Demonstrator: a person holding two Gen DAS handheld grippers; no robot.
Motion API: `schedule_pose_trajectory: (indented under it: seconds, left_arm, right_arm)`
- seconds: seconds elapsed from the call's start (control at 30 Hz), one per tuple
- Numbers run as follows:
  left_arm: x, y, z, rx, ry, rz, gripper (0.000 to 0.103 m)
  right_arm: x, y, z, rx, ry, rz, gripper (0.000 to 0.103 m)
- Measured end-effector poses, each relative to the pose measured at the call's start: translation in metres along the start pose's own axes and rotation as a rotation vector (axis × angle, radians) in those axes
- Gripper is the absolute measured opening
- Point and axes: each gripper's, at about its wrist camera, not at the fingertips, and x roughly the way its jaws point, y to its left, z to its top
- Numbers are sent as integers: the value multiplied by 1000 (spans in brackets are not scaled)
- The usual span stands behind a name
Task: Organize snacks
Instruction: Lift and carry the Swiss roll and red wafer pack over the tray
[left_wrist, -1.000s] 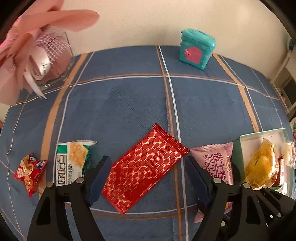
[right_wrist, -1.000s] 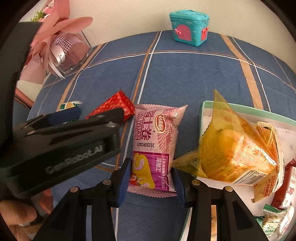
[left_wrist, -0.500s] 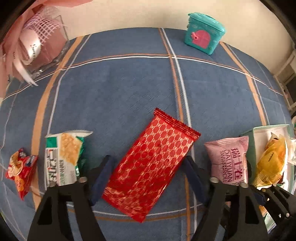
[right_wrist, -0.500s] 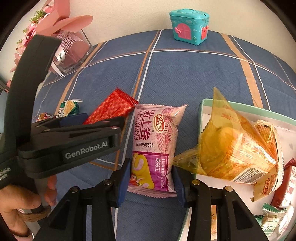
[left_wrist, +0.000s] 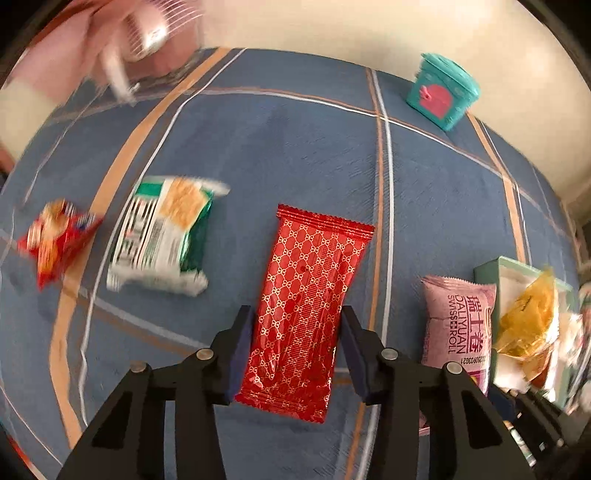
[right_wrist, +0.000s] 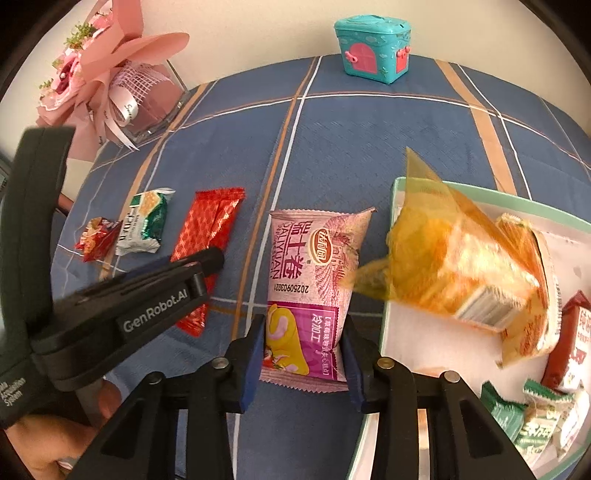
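A long red foil packet lies on the blue cloth between the jaws of my left gripper, which is open around its near half. A pink Swiss-roll packet lies between the jaws of my right gripper, which stand close to its sides; I cannot tell if they press it. The same pink packet shows at the right of the left wrist view. The green-rimmed tray on the right holds an orange packet and several small snacks.
A green-and-white cracker packet and a small red snack packet lie to the left. A teal toy box stands at the back. A pink flower bouquet stands at the back left. The left gripper body shows beside the pink packet.
My left gripper has swung so that the red packet now lies lengthwise between its jaws, and the jaws stand narrower. My right gripper has stayed around the pink packet.
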Motion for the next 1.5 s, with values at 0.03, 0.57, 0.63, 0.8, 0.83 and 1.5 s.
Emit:
schedule_pose_trajectory:
  seconds: [0.03, 0.57, 0.63, 0.8, 0.83, 1.5]
  left_arm:
    - [-3, 2, -2, -26, 2, -3, 47]
    - [-89, 0, -27, -119, -132, -39, 47]
    - [-97, 1, -31, -135, -142, -44, 47]
    - [-111, 3, -42, -165, -168, -42, 47]
    - [-114, 3, -44, -169, -174, -44, 47]
    - [-157, -51, -59, -61, -278, -74, 47]
  right_arm:
    - [-5, 0, -2, 2, -7, 8, 41]
    - [-70, 0, -19, 31, -87, 101, 41]
    - [-75, 1, -21, 23, -86, 96, 41]
    - [-91, 6, -25, 19, -101, 88, 41]
    - [-95, 6, -27, 20, -105, 87, 41]
    - [-154, -35, -33, 85, -221, 25, 41]
